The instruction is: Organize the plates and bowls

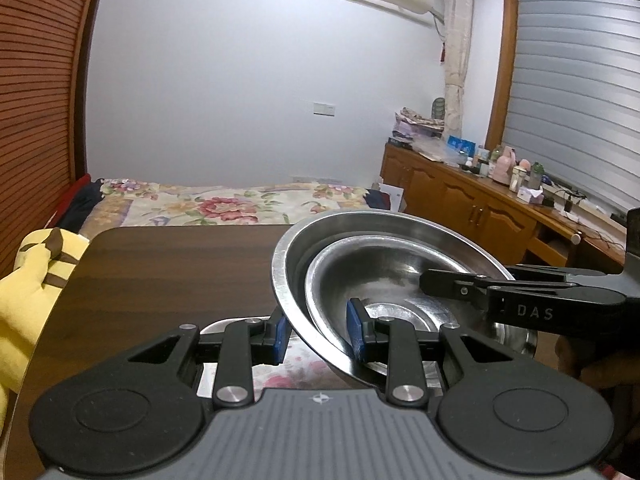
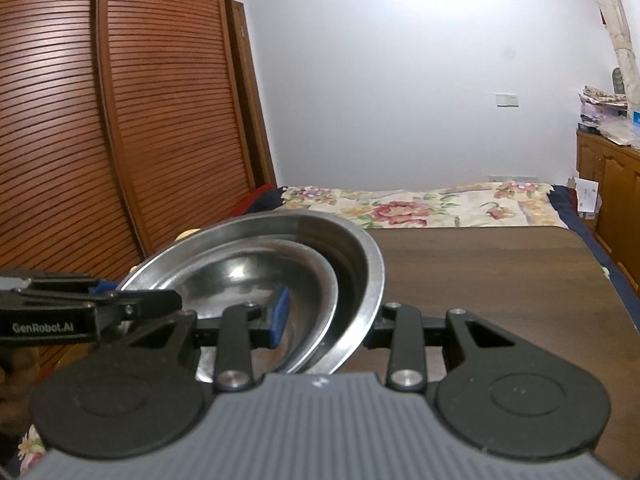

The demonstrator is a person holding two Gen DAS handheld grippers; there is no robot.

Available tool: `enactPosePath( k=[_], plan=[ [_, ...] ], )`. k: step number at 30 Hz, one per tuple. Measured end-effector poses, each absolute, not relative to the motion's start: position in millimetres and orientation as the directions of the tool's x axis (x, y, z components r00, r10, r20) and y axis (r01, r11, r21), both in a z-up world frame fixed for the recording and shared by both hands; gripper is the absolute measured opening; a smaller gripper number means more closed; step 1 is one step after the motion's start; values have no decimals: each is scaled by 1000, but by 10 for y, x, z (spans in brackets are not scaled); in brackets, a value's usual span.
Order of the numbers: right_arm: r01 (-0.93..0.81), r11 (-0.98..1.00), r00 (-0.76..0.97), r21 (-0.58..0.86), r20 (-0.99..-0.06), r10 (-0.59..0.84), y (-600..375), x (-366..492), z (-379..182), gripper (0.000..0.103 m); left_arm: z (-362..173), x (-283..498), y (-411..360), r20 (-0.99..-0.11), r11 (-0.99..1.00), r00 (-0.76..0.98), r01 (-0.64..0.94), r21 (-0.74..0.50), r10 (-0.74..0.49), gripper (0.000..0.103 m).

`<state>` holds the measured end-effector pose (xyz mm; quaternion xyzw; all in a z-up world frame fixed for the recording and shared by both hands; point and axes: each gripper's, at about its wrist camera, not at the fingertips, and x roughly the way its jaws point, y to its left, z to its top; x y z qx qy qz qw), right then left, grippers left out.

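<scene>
Two nested steel bowls are held tilted above a dark wooden table (image 1: 160,272). The large outer bowl (image 1: 288,248) holds a smaller inner bowl (image 1: 384,276). My left gripper (image 1: 318,336) straddles their near rims, one blue pad outside and one inside, shut on them. The right gripper (image 1: 428,280) reaches in from the right over the bowls. In the right wrist view the outer bowl (image 2: 360,256) and inner bowl (image 2: 240,272) sit between the fingers of my right gripper (image 2: 324,320), which is shut on their rims. The left gripper (image 2: 168,300) enters from the left.
A steel plate or tray (image 1: 224,324) lies on the table under the left gripper. A yellow plush (image 1: 36,288) sits left of the table. A floral bed (image 1: 224,204) lies beyond, with a wooden cabinet (image 1: 480,200) on the right and a slatted wardrobe (image 2: 120,120) on the left.
</scene>
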<state>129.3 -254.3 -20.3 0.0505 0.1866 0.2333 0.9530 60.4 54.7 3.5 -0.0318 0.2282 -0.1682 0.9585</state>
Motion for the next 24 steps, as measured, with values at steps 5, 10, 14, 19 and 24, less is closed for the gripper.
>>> enactPosePath(
  k=[5, 10, 14, 19, 24],
  plan=[
    [-442, 880, 812, 173, -340, 474, -2418, 1288, -199, 37, 39, 579, 633, -429, 949, 846, 284, -139, -316, 31],
    [-457, 873, 801, 168, -350, 486, -2313, 1296, -202, 37, 30, 554, 733, -429, 952, 850, 270, -146, -307, 31],
    [-471, 867, 790, 161, -360, 496, -2235, 1296, -208, 37, -1, 542, 794, -437, 954, 849, 258, -151, -298, 31],
    [-482, 863, 779, 155, -374, 503, -2147, 1301, -241, 37, -62, 541, 872, -453, 957, 843, 243, -157, -289, 31],
    [-486, 860, 768, 154, -395, 505, -2080, 1316, -304, 37, -130, 570, 909, -468, 961, 839, 229, -157, -277, 31]
  ],
)
